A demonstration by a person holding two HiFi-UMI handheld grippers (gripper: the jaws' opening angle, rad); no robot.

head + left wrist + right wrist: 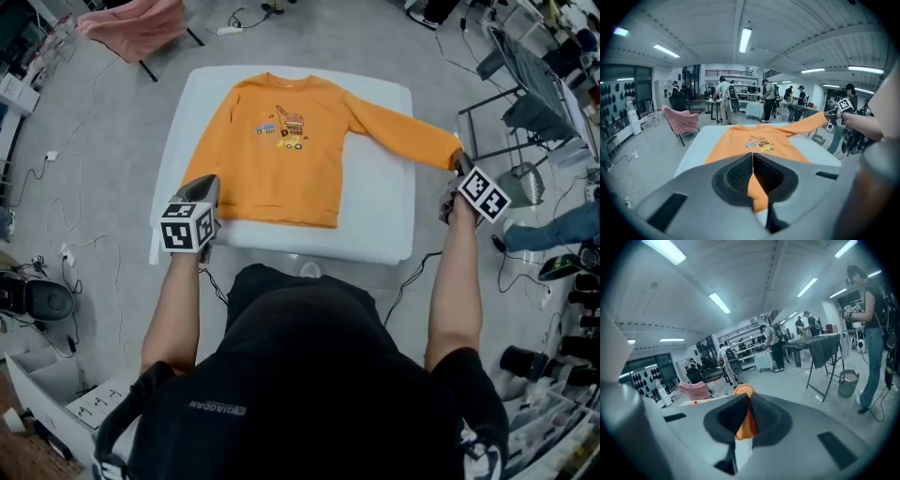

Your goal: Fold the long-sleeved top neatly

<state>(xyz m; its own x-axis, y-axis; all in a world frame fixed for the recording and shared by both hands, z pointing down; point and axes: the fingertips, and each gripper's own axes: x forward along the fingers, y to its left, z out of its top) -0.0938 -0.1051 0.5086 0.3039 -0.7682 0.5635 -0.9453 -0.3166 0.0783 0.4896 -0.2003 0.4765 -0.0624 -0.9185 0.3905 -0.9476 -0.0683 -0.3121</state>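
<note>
- The table (384, 216) stood on a grey floor (112, 122); its surface was white, with rounded corners;
- One orange long-sleeved top (281, 159) lay flat on it, printed front up; collar toward the far edge, hem near the near edge;
- One sleeve (403, 131) ran out past the table's right edge; bare white showed beside the body.

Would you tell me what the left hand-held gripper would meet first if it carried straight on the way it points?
Most likely the orange long-sleeved top lying on the white table; the left hand-held gripper pinches its fabric.
</note>
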